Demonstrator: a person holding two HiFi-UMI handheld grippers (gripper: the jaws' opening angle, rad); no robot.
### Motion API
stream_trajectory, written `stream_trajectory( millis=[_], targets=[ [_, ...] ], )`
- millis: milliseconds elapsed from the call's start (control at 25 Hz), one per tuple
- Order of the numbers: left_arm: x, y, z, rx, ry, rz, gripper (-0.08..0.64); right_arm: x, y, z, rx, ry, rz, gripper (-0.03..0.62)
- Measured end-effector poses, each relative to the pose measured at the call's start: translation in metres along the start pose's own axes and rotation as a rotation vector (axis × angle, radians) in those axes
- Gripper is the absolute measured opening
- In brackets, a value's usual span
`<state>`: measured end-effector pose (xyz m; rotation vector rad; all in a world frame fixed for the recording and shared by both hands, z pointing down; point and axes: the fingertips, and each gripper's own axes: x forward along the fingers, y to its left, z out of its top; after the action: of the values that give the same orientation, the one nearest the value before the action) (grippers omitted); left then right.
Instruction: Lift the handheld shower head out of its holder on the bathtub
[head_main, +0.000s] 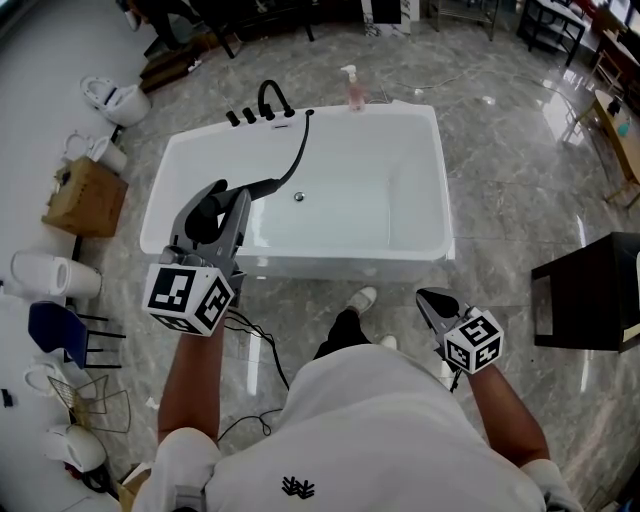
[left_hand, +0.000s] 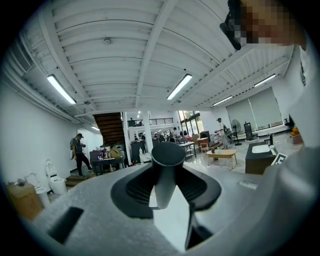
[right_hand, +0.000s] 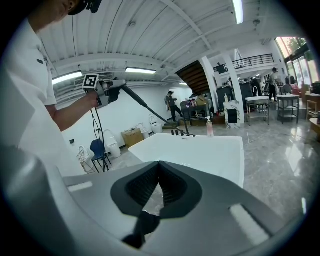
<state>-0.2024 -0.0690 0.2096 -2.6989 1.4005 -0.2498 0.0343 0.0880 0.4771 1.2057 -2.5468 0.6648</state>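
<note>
The black handheld shower head (head_main: 262, 187) is off the tub deck and held over the left part of the white bathtub (head_main: 420, 180). My left gripper (head_main: 225, 197) is shut on its handle. The black hose (head_main: 298, 150) runs back to the deck beside the black faucet (head_main: 268, 100). In the left gripper view the handle's round end (left_hand: 167, 155) stands between the jaws of the left gripper (left_hand: 167, 187). My right gripper (head_main: 428, 298) hangs low at the tub's front right, shut and empty. In the right gripper view the right gripper (right_hand: 159, 166) faces the bathtub (right_hand: 200, 150) and the raised shower head (right_hand: 114, 90).
A pink soap bottle (head_main: 353, 90) stands on the tub's far rim. Toilets (head_main: 115, 100), a cardboard box (head_main: 85, 195) and a blue chair (head_main: 60, 330) line the left side. A black cabinet (head_main: 590, 295) stands at the right. A cable (head_main: 262, 350) lies on the marble floor.
</note>
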Motion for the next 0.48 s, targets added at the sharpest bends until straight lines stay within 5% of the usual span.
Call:
stream_trajectory(
  millis=[480],
  targets=[
    [0.0029, -0.0064, -0.0007, 0.006, 0.006, -0.01, 0.138, -0.0042, -0.0004, -0.0047, 0.012, -0.006, -0.006, 0.012]
  ],
)
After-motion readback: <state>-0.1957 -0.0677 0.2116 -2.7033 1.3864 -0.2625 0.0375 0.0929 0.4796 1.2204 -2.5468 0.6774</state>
